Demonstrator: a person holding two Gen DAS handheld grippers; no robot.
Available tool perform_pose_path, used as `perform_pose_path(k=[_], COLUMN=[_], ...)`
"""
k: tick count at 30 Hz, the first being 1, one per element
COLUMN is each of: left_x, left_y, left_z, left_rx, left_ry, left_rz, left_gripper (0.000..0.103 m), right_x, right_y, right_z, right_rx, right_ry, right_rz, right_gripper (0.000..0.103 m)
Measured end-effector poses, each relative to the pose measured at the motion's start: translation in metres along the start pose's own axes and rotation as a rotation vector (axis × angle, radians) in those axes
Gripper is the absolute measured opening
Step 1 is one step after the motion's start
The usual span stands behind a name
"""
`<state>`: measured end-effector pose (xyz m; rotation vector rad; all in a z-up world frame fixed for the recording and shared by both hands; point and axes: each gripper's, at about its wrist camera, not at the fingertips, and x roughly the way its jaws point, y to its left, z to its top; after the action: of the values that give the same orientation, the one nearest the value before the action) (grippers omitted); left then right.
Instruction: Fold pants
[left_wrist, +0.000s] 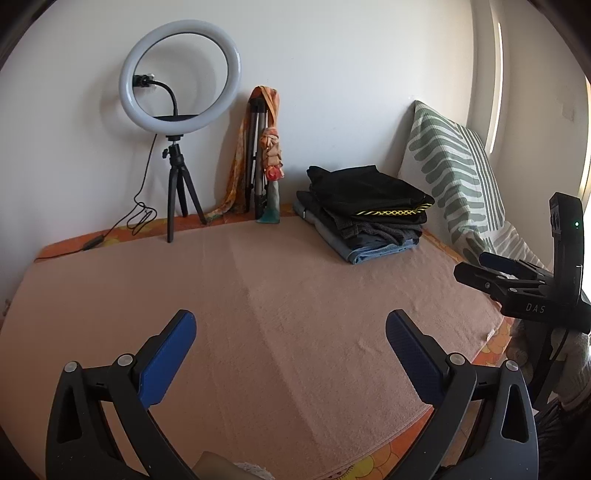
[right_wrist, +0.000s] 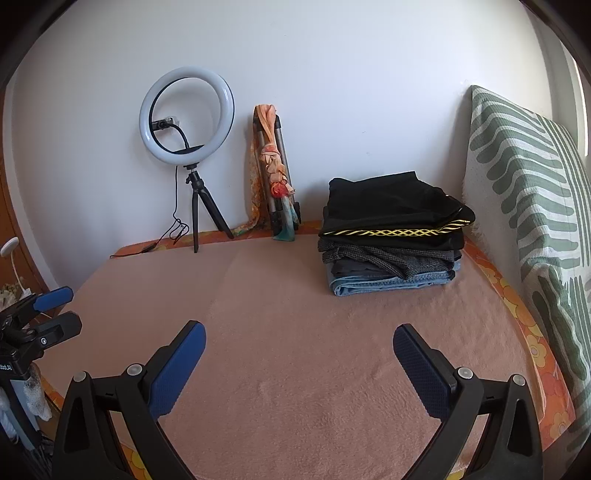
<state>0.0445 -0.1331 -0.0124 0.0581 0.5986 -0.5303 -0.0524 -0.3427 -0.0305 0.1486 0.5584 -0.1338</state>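
A stack of folded pants (left_wrist: 364, 212) lies at the back right of the bed, black pair with yellow trim on top, grey and blue denim below; it also shows in the right wrist view (right_wrist: 391, 232). My left gripper (left_wrist: 290, 332) is open and empty above the pink blanket (left_wrist: 258, 295). My right gripper (right_wrist: 299, 341) is open and empty above the same blanket (right_wrist: 295, 314). The right gripper shows at the right edge of the left wrist view (left_wrist: 491, 269). The left gripper shows at the left edge of the right wrist view (right_wrist: 55, 310).
A ring light on a small tripod (left_wrist: 177, 122) stands at the back left with its cable on the bed. A folded tripod with an orange scarf (left_wrist: 264, 155) leans on the wall. A green-striped pillow (left_wrist: 454, 173) leans at the right.
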Motion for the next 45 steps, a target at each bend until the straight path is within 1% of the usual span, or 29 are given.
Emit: perform_pose_path(k=[5,11,45], left_x=[0.0006,0.0048,-0.0030], left_y=[-0.0001,-0.0032,-0.0010], left_z=[-0.0024,-0.0057,-0.0045], left_rx=[0.002,0.029,0.046], left_ry=[0.004,0.014,-0.014], left_rz=[0.002,0.018,0.036], left_gripper=[0.102,0.102,0.102], right_x=[0.0012,-0.0010,0.0026], right_y=[-0.0034,-0.0056,0.0019], right_z=[-0.0038,-0.0053,-0.0036], right_rx=[0.005,0.012,0.015], right_ry=[0.011,0.010,0.015], right_rz=[-0.006,-0.015,0.008], right_gripper=[0.103,0.103,0.103])
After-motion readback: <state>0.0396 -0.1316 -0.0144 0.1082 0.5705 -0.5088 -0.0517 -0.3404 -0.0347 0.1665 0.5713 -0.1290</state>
